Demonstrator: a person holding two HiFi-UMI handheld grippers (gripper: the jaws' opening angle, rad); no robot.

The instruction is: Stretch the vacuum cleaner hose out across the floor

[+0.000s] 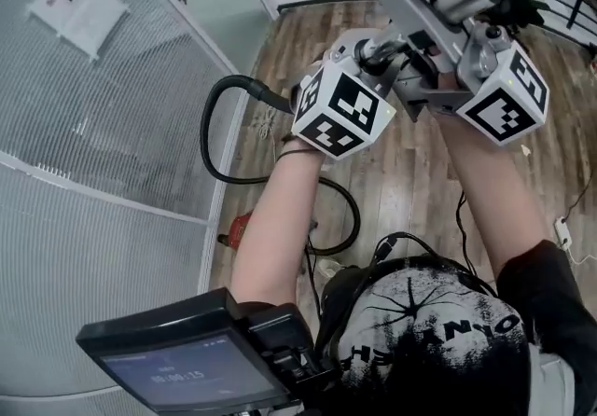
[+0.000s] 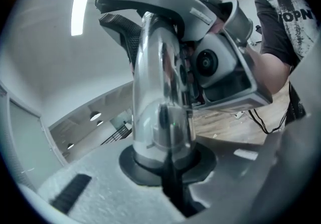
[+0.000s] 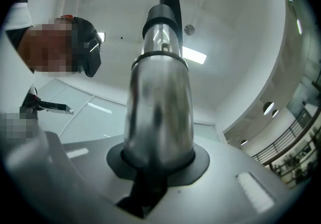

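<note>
Only the head view shows the black hose [image 1: 207, 134]. It arcs away from the wand beside the patterned wall panel [image 1: 93, 125] and loops on the wood floor [image 1: 410, 181] under the forearms, near a red object [image 1: 240, 229]. The gripper views show the left gripper [image 2: 170, 178] and right gripper [image 3: 148, 178] each clamped on the chrome wand [image 3: 158, 112].
</note>
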